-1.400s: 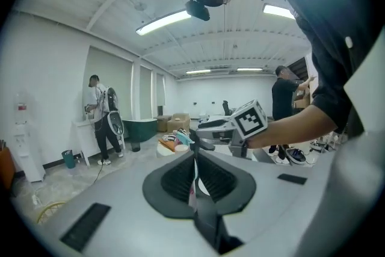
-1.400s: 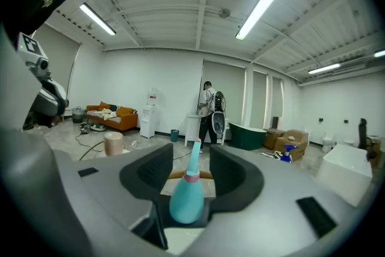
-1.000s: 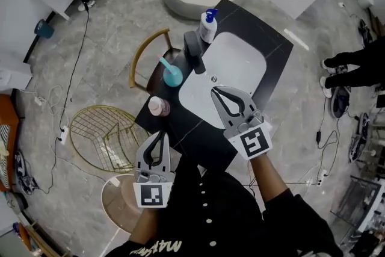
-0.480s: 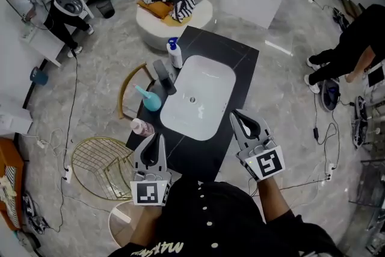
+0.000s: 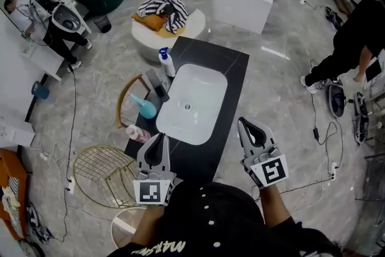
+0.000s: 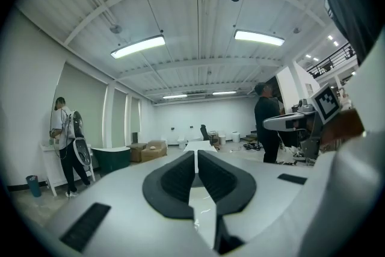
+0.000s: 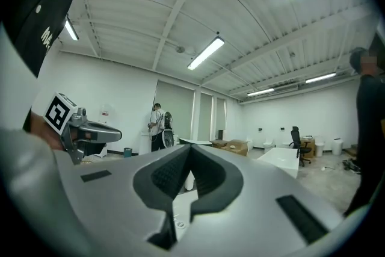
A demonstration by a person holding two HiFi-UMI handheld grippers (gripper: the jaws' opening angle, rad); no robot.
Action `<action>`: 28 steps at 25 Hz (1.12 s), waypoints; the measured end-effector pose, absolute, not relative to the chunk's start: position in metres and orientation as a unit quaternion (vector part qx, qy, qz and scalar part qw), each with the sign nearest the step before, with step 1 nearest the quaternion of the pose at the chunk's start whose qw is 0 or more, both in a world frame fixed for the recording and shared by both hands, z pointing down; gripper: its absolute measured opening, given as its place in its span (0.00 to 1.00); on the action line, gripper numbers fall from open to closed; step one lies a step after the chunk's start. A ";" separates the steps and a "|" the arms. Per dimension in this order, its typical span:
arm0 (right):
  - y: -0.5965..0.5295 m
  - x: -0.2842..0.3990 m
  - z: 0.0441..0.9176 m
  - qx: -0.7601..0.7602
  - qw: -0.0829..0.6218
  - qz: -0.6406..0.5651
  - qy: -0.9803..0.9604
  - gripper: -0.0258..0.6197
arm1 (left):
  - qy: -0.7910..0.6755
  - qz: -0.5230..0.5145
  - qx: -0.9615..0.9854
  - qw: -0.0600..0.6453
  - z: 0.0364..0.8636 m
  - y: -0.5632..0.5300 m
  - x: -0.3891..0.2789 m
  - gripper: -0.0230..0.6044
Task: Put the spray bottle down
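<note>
**Item:** teal spray bottle (image 5: 145, 107). It is set on the left edge of the black countertop (image 5: 236, 66), just beside the white basin (image 5: 192, 99). It stands between the dark faucet (image 5: 157, 82) and a pink bottle (image 5: 137, 133). The put-down is judged complete (neither gripper carries anything).

**Left gripper** (image 5: 160, 139): jaws pressed together and empty, over the counter's near left corner, near the pink bottle.

**Right gripper** (image 5: 244, 123): jaws pressed together and empty, beyond the counter's near right edge.

**Risk:** the bottle sits close to the counter's edge. A careless sweep of the left gripper could knock it or the pink bottle to the floor.

**Not legible:**
- The bottle looks upright, but it is too small to be sure.
- Its nozzle direction is unclear.
- Both gripper views look level across the room and miss it.
- The person's torso covers the counter's near end.
</note>
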State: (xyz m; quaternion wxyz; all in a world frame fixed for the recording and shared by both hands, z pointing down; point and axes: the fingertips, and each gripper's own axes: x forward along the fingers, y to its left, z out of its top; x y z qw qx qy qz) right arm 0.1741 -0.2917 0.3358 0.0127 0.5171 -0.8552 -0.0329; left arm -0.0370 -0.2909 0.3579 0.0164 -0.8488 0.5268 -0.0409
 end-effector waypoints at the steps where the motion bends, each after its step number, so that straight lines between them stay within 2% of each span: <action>1: -0.291 0.176 0.336 0.518 0.012 -0.032 -0.854 0.03 | 0.527 -0.041 -0.849 0.017 0.357 -0.290 -0.036 0.07; 28: -0.298 0.151 0.332 0.496 0.005 -0.044 -0.867 0.03 | 0.538 -0.037 -0.842 0.023 0.353 -0.286 -0.047 0.08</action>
